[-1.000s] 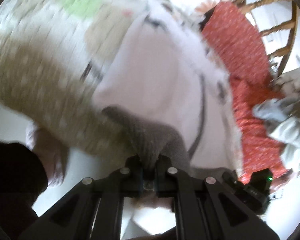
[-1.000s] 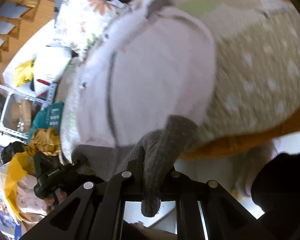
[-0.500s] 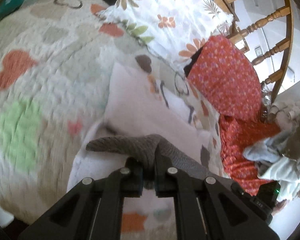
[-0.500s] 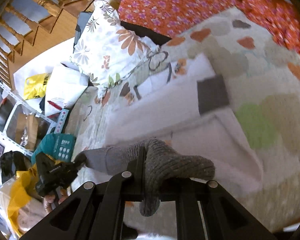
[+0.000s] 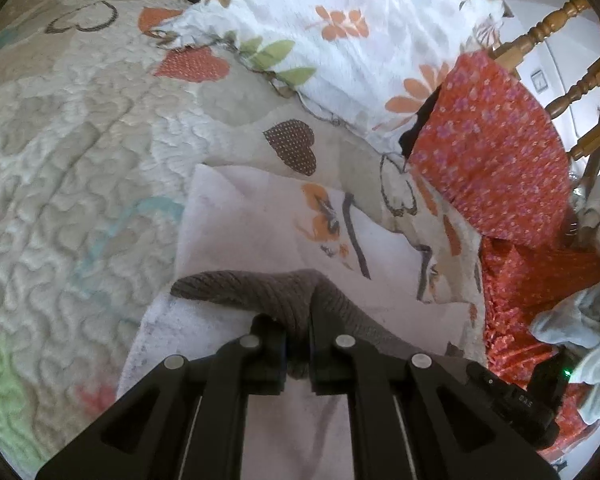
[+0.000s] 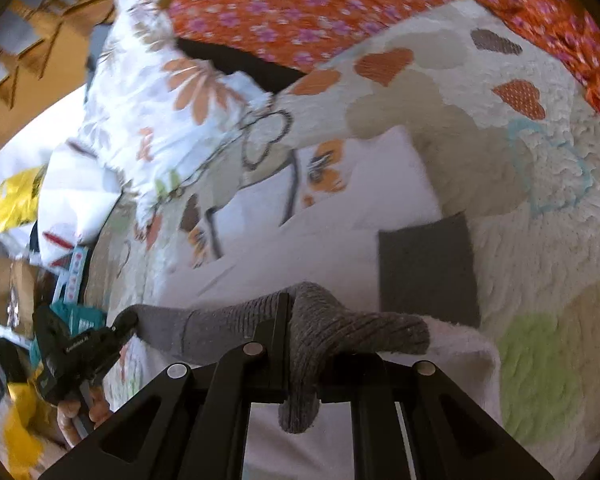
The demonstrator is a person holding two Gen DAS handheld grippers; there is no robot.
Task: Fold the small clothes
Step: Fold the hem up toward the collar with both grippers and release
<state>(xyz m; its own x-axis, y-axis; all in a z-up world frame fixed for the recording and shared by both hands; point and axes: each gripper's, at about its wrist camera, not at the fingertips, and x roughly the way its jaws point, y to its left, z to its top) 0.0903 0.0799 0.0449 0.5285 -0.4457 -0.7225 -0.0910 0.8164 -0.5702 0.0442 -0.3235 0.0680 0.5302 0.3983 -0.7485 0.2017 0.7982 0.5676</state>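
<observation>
Holding a grey ribbed knit sock (image 5: pixel 276 300) between both claws, over a pale pink folded cloth (image 5: pixel 256 208) on the bed; our left gripper (image 5: pixel 298 350) has its fingers pressed together on a bunched fold of the sock, one end trailing left and lying on the cloth; our right gripper (image 6: pixel 304 364) is pinched on the sock (image 6: pixel 324 328) too, one end draped down between the fingers, the toe sticking out right; in the right view the left gripper (image 6: pixel 128 322) grips the far end, a bare hand (image 6: pixel 80 408) under it; both claws sit low and point roughly across the bed; a flat dark grey square (image 6: pixel 426 266) lies on the cloth beside the sock; underneath, a quilted coverlet (image 5: pixel 80 152) with heart patches, puckered stitching; beyond it a floral pillow (image 5: pixel 340 32), an orange-red flowered fabric (image 5: pixel 488 152), turned wooden chair spindles (image 5: pixel 548 28).
</observation>
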